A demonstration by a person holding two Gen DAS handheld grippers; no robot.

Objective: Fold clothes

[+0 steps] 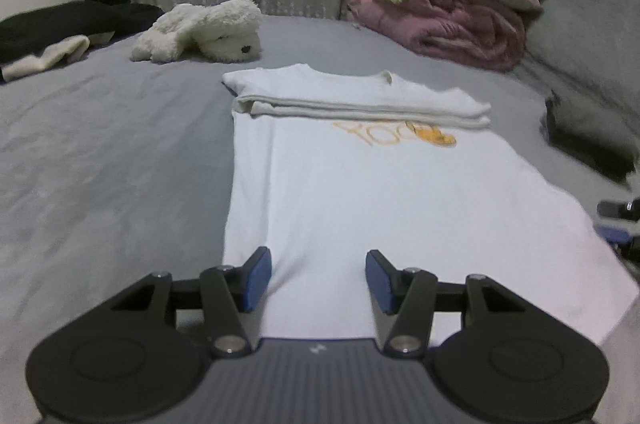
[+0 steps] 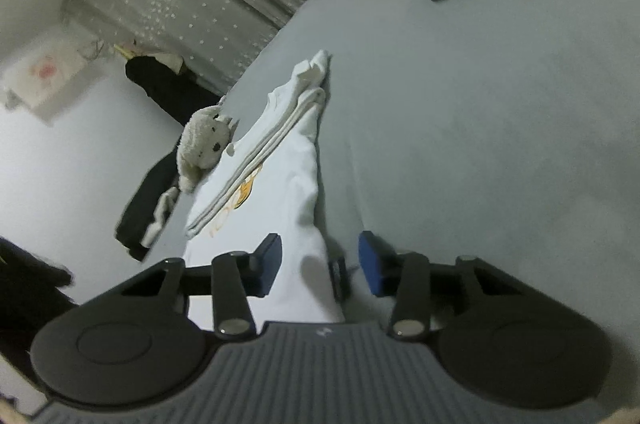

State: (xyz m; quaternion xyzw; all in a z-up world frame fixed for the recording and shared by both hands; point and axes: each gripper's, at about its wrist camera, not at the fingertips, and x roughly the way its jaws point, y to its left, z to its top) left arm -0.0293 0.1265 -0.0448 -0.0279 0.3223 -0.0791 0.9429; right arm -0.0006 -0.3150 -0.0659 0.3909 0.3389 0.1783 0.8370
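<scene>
Left wrist view, shirt: white T-shirt (image 1: 360, 191) flat on the grey bed (image 1: 112, 151), far end with sleeves and collar folded into a layered band across the orange print, plain lower body stretching toward the camera.
Left wrist view, jaws: left gripper (image 1: 318, 280) released, blue pads spread wide, hovering over the near hem close to the shirt's left edge; no cloth between the pads.
Left wrist view, axis: long axis of the shirt straight ahead from the jaws, folded band at the far end, hem nearest.
Left wrist view, surroundings: white plush toy (image 1: 204, 31) beyond the shirt, pink quilt (image 1: 444, 23) stacked at the far right, dark clothing (image 1: 60, 27) at the far left; a sliver of the other tool at the right edge beside the hem's right corner.
Right wrist view, shirt: same T-shirt (image 2: 296, 183) seen along its right edge, running away up the frame to the folded band.
Right wrist view, jaws: right gripper (image 2: 320, 264) released, pads wide apart, straddling the shirt's near right edge; cloth between the pads, not pinched.
Judgement: fold partly made, lower body still single-layered; both tools near the hem, one at each corner, right one closer to a grip; likely next a lift of the hem toward the band.
</scene>
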